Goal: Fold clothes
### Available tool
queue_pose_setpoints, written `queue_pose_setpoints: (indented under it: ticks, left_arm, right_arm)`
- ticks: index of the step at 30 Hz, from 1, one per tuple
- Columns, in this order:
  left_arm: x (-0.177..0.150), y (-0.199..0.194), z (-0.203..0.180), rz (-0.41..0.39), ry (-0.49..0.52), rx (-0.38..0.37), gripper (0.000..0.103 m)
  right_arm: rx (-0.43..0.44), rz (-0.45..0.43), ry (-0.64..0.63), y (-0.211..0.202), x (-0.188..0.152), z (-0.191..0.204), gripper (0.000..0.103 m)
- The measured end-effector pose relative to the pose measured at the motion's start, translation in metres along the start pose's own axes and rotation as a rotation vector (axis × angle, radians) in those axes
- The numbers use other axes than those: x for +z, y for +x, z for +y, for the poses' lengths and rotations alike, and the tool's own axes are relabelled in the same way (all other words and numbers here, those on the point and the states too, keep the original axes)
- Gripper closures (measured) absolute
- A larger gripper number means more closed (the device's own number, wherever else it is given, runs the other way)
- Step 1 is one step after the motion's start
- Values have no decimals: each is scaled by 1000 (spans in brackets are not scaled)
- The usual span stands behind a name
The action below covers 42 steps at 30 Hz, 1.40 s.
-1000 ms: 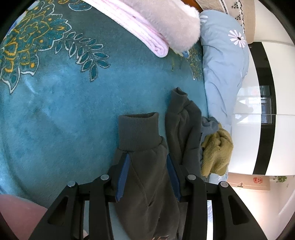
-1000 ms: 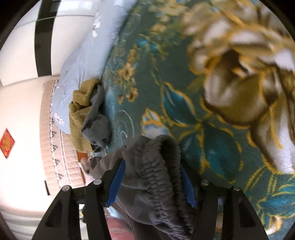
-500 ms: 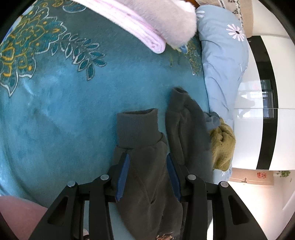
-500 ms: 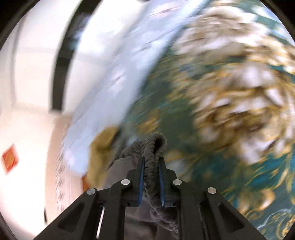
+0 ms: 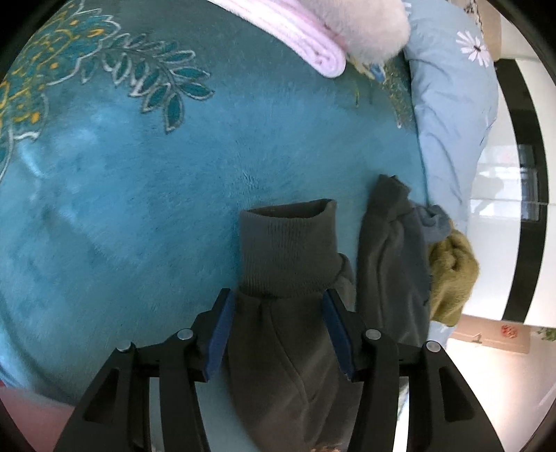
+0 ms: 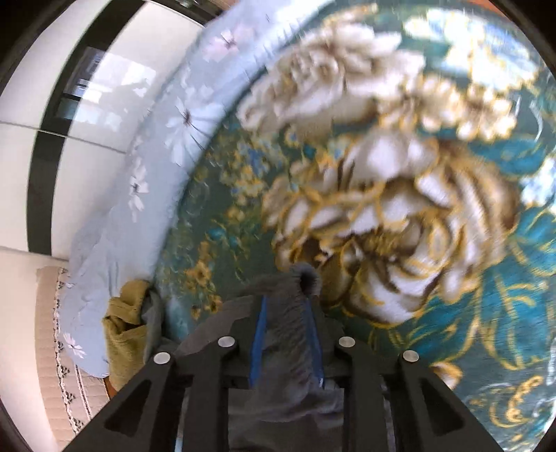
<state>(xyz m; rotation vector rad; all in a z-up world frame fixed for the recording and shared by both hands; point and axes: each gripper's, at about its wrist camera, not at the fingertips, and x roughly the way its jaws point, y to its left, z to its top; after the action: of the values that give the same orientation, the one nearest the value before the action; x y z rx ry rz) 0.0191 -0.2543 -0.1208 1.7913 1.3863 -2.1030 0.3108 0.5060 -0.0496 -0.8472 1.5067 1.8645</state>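
Dark grey sweatpants (image 5: 288,313) lie on a teal flowered blanket (image 5: 139,194). In the left wrist view one leg with its ribbed cuff (image 5: 288,250) runs between the fingers of my left gripper (image 5: 278,327), which stands open around it. The other leg (image 5: 389,250) lies to the right. In the right wrist view my right gripper (image 6: 285,333) is shut on the gathered elastic waistband (image 6: 288,313) of the pants, held above the blanket (image 6: 382,208).
A folded pink blanket (image 5: 305,45) with a fluffy pink garment (image 5: 365,21) on it lies at the far side. A light blue daisy pillow (image 5: 451,114) borders the right. An olive garment (image 5: 451,278) and a blue-grey one (image 5: 434,222) are bunched beside it.
My right gripper closed on the waistband and swung it over the blanket. The left gripper stayed open around the leg and shifted slightly.
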Motion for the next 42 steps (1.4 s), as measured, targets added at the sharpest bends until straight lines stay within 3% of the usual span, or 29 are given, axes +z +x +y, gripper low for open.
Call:
queue_pose_setpoints:
  ticks: [6, 9, 15, 19, 27, 30, 35, 40, 41, 42]
  left_arm:
    - [7, -9, 9, -45, -31, -64, 50]
    - [11, -6, 17, -29, -65, -51, 50]
    - [14, 4, 14, 16, -26, -2, 50]
    - [12, 7, 17, 15, -43, -11, 50]
    - [7, 4, 14, -8, -20, -10, 52]
    - [6, -1, 15, -17, -5, -18, 61]
    - [4, 3, 13, 7, 27, 17, 76]
    - [3, -2, 15, 20, 41, -6, 81]
    - [3, -3, 15, 20, 43, -10, 83]
    - [2, -5, 14, 13, 46, -16, 84]
  right_arm:
    - [-30, -29, 14, -52, -15, -24, 56]
    - [-67, 14, 64, -59, -33, -52, 54]
    - [-34, 77, 121, -60, -78, -86, 45]
    - [-74, 89, 140, -57, -97, -101, 44]
    - [-36, 187, 189, -24, -124, -103, 44]
    - [-6, 191, 190, -15, -128, -97, 44]
    - [-33, 197, 196, -7, -137, -95, 44]
    - [-6, 180, 216, -7, -143, -89, 45]
    - [-16, 176, 206, -8, -144, -86, 47]
    - [-29, 171, 198, -10, -144, -85, 56]
